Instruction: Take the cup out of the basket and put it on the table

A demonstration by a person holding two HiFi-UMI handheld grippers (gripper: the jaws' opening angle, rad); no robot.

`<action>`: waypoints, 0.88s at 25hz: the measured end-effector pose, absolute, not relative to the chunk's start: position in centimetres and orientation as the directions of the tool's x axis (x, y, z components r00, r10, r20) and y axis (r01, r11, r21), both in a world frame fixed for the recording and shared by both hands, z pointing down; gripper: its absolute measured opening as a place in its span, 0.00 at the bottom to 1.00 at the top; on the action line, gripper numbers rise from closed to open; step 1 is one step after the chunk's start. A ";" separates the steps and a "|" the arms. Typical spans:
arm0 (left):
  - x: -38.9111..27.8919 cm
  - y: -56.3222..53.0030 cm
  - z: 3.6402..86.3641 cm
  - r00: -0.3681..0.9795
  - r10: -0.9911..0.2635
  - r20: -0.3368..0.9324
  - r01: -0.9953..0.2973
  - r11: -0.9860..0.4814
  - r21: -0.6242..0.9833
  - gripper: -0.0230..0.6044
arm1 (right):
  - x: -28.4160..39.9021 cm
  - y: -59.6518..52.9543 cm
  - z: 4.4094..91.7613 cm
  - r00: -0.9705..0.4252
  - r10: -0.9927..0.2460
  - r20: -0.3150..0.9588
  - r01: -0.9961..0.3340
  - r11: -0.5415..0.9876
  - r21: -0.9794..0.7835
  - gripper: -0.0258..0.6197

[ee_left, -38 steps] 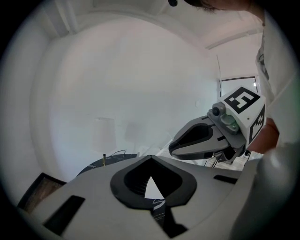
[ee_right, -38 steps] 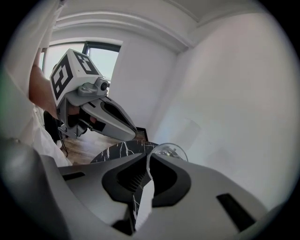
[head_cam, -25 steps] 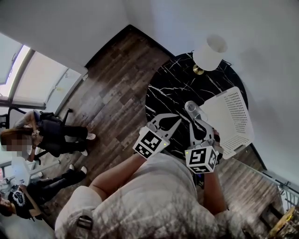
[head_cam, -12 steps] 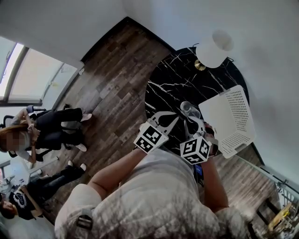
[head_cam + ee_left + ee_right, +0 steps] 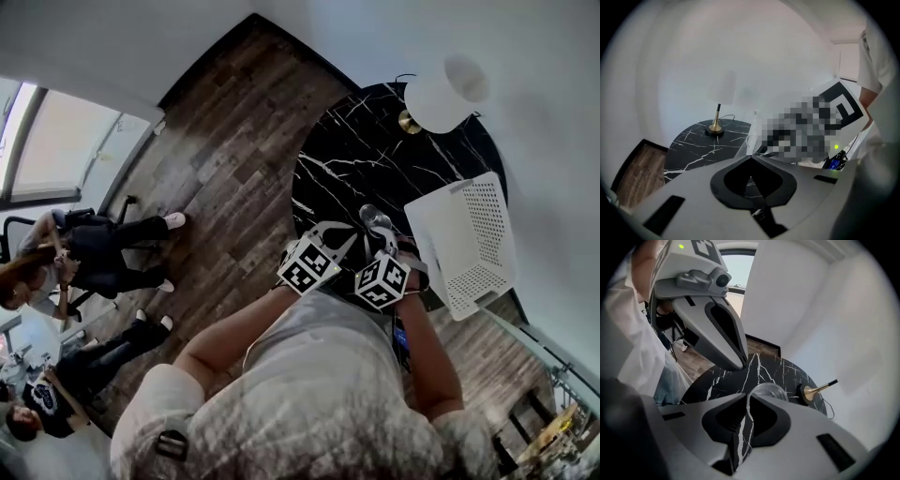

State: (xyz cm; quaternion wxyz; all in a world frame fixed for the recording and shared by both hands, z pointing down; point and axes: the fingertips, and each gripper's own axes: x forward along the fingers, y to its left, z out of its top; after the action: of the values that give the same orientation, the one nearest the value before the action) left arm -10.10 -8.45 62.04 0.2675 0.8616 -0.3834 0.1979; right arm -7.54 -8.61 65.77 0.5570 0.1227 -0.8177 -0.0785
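A clear glass cup [image 5: 372, 217] hangs over the black marble table [image 5: 347, 159], left of the white perforated basket [image 5: 464, 244]. My right gripper [image 5: 380, 230] is shut on the cup's rim. In the right gripper view the cup [image 5: 768, 392] bulges just past my right gripper's [image 5: 747, 397] closed tips, above the table [image 5: 731, 376]. My left gripper [image 5: 349, 238] sits close beside it on the left, shut and holding nothing. Its jaws meet at a point in the left gripper view [image 5: 751, 158], and it also crosses the upper left of the right gripper view [image 5: 736, 364].
A lamp with a white shade [image 5: 441, 94] and brass base [image 5: 409, 122] stands at the table's far side; the base [image 5: 811, 392] lies beyond the cup. The basket fills the table's right part. Wooden floor lies left of the table, with seated people [image 5: 94, 253] farther off.
My right gripper has carried the cup left, away from the basket, and now sits close beside the left gripper. The left gripper has barely moved.
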 end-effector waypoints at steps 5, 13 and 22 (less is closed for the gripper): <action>-9.9 -9.0 65.0 0.640 -0.503 0.580 -0.752 -0.566 0.338 0.05 | -7.9 -9.2 68.9 -0.312 -0.238 0.920 -0.073 0.971 0.226 0.08; -10.0 -9.8 68.2 0.641 -0.460 0.614 -0.749 -0.550 0.369 0.05 | -8.1 -9.8 71.9 -0.268 -0.190 0.944 -0.047 0.982 0.185 0.08; -10.0 -10.4 69.3 0.646 -0.431 0.630 -0.743 -0.544 0.390 0.05 | -8.3 -10.1 73.0 -0.246 -0.164 0.955 -0.027 0.986 0.162 0.08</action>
State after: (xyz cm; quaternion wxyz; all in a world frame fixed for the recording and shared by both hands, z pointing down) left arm -10.05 -10.40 69.31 0.3278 0.8460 -0.3469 0.2378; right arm -8.28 -10.10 72.96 0.6109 0.0607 -0.7874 -0.0558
